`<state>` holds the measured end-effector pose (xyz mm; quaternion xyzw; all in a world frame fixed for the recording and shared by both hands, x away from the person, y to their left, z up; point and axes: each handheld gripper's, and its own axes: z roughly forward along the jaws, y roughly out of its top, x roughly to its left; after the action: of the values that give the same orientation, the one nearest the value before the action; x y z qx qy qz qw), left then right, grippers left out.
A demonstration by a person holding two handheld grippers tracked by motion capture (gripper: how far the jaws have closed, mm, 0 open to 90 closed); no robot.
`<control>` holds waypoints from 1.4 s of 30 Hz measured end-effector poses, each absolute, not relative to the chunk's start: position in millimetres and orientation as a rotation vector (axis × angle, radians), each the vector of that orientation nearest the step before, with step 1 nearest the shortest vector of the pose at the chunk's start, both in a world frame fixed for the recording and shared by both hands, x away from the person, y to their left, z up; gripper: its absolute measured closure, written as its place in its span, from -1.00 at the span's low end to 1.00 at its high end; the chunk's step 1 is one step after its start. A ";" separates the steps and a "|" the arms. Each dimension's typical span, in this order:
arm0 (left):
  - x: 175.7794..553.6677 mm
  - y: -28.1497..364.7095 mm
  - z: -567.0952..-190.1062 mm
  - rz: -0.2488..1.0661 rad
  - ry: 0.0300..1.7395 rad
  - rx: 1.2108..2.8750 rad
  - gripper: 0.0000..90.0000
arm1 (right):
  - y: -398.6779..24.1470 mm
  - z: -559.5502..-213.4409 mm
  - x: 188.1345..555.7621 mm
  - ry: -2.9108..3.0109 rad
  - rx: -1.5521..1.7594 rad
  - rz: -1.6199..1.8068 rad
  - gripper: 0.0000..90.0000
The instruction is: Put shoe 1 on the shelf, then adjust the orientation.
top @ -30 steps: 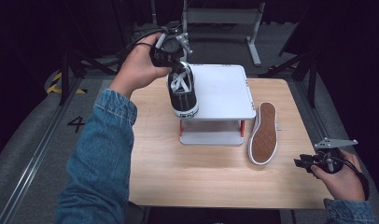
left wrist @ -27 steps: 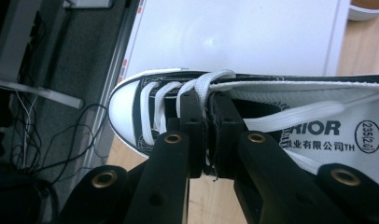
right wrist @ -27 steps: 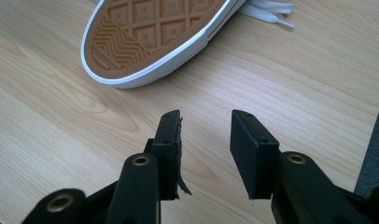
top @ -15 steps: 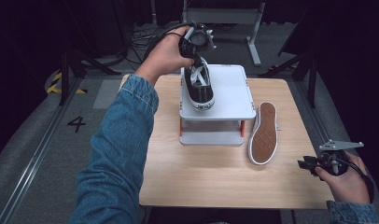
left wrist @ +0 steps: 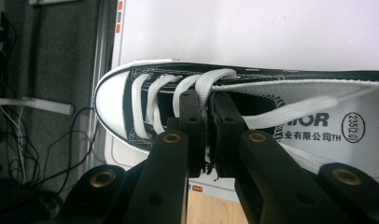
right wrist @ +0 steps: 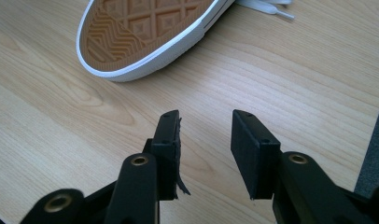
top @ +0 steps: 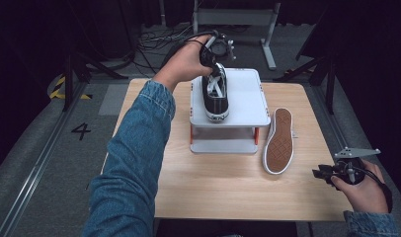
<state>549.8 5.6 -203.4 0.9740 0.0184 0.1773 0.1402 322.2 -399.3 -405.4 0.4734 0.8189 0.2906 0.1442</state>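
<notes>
Left gripper (top: 216,58) carries black shoe (top: 215,94) from left edge of white stand (top: 248,106) onto its top shelf since earlier frames; right gripper (top: 321,174) unmoved. Two shoes: one black, sole down on top shelf, toe toward person; second shoe (top: 279,140) on its side on desk (top: 228,187), brown sole showing, right of stand. One stand, two shelves. Left fingers (left wrist: 191,121) clenched on lace (left wrist: 211,80). Right fingers (right wrist: 166,140) released, nothing between, above bare desk.
</notes>
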 end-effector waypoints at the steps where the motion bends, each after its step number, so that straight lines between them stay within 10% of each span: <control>1: 548.4 2.3 -206.0 0.501 0.049 2.823 0.88 | -398.5 -405.4 322.4 2.361 1.367 0.836 0.41; 5: 548.1 -0.5 -213.2 0.498 0.084 2.811 0.76 | -396.6 -404.3 322.7 2.363 1.356 0.840 0.41; 12: 539.4 29.1 -196.2 0.494 0.367 2.613 -0.08 | -398.5 -402.4 323.7 2.351 1.357 0.847 0.40; 27: 460.1 117.3 -207.0 0.428 0.692 2.413 -0.41 | -373.6 -387.6 348.3 2.353 1.273 0.880 0.35; 42: 384.2 178.9 -297.7 0.502 1.090 2.282 -0.51 | -347.9 -377.8 396.5 2.377 1.234 0.947 0.44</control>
<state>384.2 178.9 -297.7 0.8502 0.4062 0.1869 0.2780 396.5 -347.9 -377.8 0.4295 0.8273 0.3296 0.1498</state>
